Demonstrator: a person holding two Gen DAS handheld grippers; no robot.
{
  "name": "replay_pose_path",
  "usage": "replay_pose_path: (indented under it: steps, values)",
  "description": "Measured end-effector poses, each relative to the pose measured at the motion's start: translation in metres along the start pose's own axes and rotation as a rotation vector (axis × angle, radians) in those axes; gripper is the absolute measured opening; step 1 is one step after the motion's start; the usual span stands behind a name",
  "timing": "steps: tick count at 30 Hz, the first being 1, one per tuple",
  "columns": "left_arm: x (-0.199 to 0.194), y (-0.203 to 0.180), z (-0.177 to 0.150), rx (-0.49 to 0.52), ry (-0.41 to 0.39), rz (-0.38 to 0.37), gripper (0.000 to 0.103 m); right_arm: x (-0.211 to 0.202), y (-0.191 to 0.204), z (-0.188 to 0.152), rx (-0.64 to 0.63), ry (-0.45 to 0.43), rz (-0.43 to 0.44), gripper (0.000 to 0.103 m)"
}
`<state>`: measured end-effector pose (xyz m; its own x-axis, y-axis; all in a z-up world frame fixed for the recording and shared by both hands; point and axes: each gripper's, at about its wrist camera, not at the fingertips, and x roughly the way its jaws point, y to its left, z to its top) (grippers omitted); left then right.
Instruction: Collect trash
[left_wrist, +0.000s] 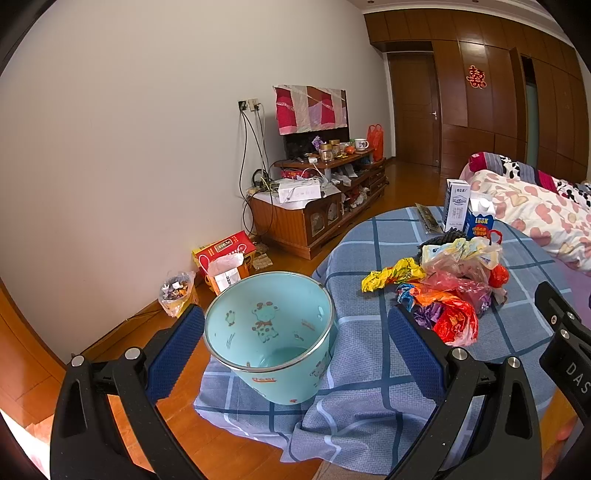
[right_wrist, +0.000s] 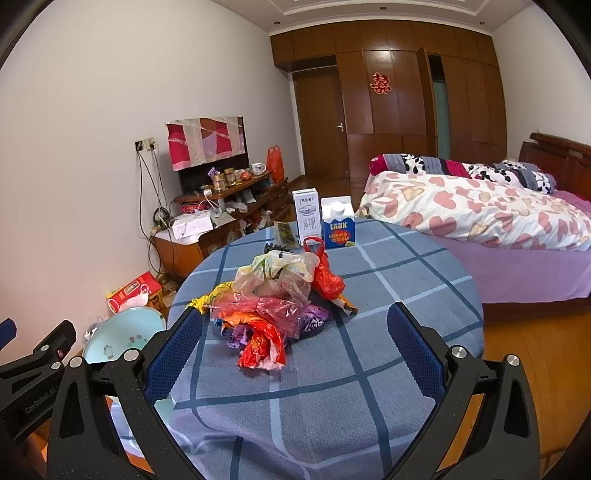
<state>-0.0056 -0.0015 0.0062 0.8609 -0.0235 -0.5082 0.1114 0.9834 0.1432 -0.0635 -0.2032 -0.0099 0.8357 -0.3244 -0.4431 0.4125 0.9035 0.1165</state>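
Note:
A heap of crumpled plastic bags and wrappers (left_wrist: 450, 291) (right_wrist: 273, 299) in red, yellow, orange and purple lies in the middle of the round table with the blue checked cloth (right_wrist: 369, 280). A teal bucket (left_wrist: 269, 332) (right_wrist: 125, 332) with cartoon deer sits tilted at the table's left edge. Its open mouth faces my left gripper (left_wrist: 295, 312), which is open with the bucket between its fingers. My right gripper (right_wrist: 295, 312) is open just short of the heap, holding nothing. Two milk cartons (right_wrist: 321, 221) stand upright behind the heap.
A bed with a heart-print quilt (right_wrist: 480, 210) runs along the right. A cluttered TV cabinet (left_wrist: 314, 206) stands against the left wall, with a red box (left_wrist: 225, 254) and a small bag of scraps (left_wrist: 177, 291) on the wooden floor below. Wooden wardrobes (right_wrist: 388, 110) fill the far wall.

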Motion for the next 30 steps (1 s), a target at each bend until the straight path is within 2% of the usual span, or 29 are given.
replay_pose_path:
  steps: [22, 30]
  values:
    - [-0.002, -0.001, 0.0, -0.002, 0.006, -0.002, 0.097, -0.003, -0.001, -0.002, -0.012, -0.008, -0.002, 0.098]
    - [0.017, -0.004, -0.011, 0.006, 0.047, -0.003, 0.097, 0.004, -0.007, -0.007, -0.013, 0.016, -0.016, 0.098]
